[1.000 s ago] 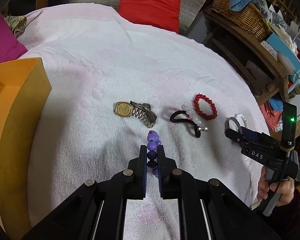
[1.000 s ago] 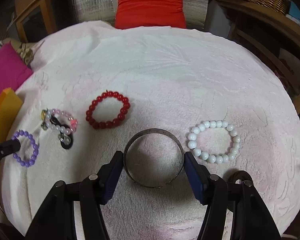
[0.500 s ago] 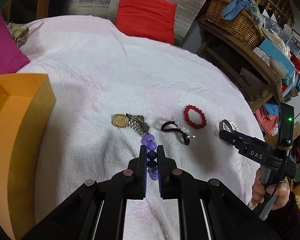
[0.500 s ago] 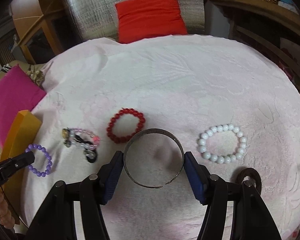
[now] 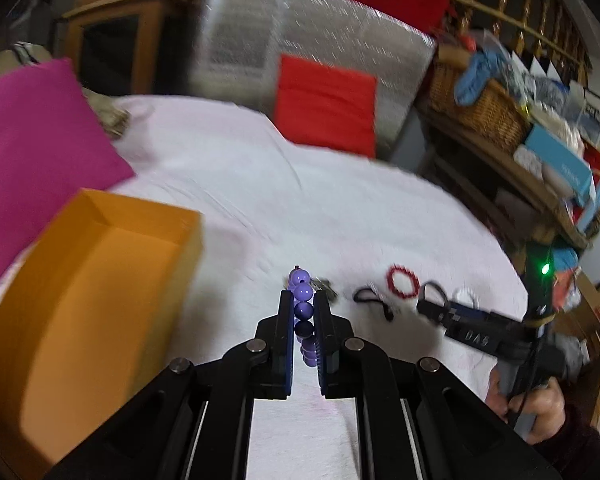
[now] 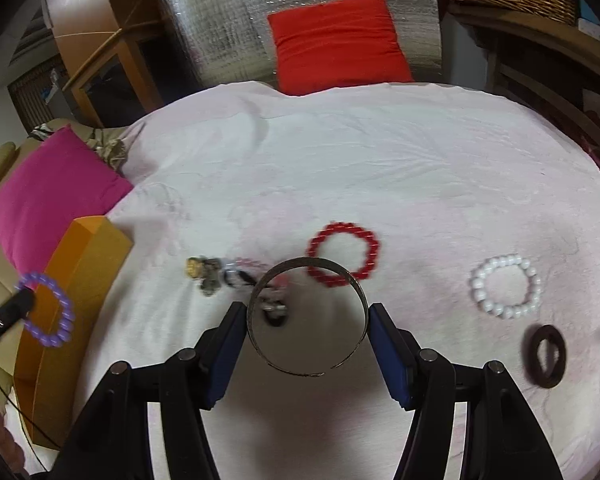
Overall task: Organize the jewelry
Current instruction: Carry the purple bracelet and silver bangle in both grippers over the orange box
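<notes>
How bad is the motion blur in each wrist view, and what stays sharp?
Left wrist view: heavy smear on the shelves, cushions and orange box; the left gripper and its purple bracelet stay sharp. Right wrist view: milder; the red bracelet and watch smear, the metal bangle stays crisp.

Both tools same build: matte black linkage arms, silver round pivot screws at the joints, flat blue-faced fingers. Left gripper (image 5: 303,312): four screws visible, two per side; fingers (image 5: 286,340) are narrow slabs, ribbed on the inner face. Right gripper (image 6: 307,320): same four-screw layout, fingers (image 6: 392,360) with wide blue pads. From the left camera, at 3 o'clock, the right tool's black body reads "DAS" in white, green LED lit on the upright part above, thin black cable down the grey handle. Hand (image 5: 540,408) there wears a dark sleeve.
</notes>
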`<state>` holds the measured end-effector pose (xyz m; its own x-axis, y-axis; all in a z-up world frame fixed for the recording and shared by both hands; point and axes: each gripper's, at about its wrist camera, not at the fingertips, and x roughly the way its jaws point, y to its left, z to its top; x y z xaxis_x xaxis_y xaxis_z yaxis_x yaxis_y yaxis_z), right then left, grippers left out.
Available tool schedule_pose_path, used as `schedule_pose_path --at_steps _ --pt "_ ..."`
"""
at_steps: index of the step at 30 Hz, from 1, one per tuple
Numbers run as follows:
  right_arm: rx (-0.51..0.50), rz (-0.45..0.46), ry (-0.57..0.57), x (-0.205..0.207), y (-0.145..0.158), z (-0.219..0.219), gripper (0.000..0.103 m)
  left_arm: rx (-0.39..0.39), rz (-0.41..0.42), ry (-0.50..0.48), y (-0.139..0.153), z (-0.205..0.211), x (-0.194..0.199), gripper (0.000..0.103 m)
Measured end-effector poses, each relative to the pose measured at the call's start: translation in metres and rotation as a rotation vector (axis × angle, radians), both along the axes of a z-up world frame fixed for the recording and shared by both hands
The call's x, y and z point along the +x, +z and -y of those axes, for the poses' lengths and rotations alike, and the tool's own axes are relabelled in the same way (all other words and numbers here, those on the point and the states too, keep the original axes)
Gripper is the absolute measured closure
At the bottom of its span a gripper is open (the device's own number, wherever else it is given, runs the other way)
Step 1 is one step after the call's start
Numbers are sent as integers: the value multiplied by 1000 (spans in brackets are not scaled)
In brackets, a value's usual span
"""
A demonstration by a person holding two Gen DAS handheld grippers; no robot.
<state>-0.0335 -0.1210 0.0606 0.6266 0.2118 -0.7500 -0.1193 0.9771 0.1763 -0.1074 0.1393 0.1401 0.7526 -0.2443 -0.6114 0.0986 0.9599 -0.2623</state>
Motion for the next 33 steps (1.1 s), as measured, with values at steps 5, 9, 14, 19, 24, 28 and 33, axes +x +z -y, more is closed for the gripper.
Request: schedule_pose_path --at_steps 5,9,14,19,24,28,33 --pt "11 38 60 -9 7 -39 38 2 55 101 20 -34 -22 94" --pt "37 90 141 -16 23 -80 38 10 95 211 32 -69 -39 94" --pt "73 109 242 -6 44 -141 38 4 121 337 38 -112 -59 94" --pt "82 109 365 10 55 -219 38 43 71 484 22 -149 -67 94" --pt "78 64 453 24 48 -291 38 58 -67 627 -18 -180 -59 94" --pt "51 21 461 37 32 -326 38 23 -182 685 -50 -199 -51 94" --pt "30 -39 450 47 10 -340 38 44 -255 700 -65 -197 -39 94"
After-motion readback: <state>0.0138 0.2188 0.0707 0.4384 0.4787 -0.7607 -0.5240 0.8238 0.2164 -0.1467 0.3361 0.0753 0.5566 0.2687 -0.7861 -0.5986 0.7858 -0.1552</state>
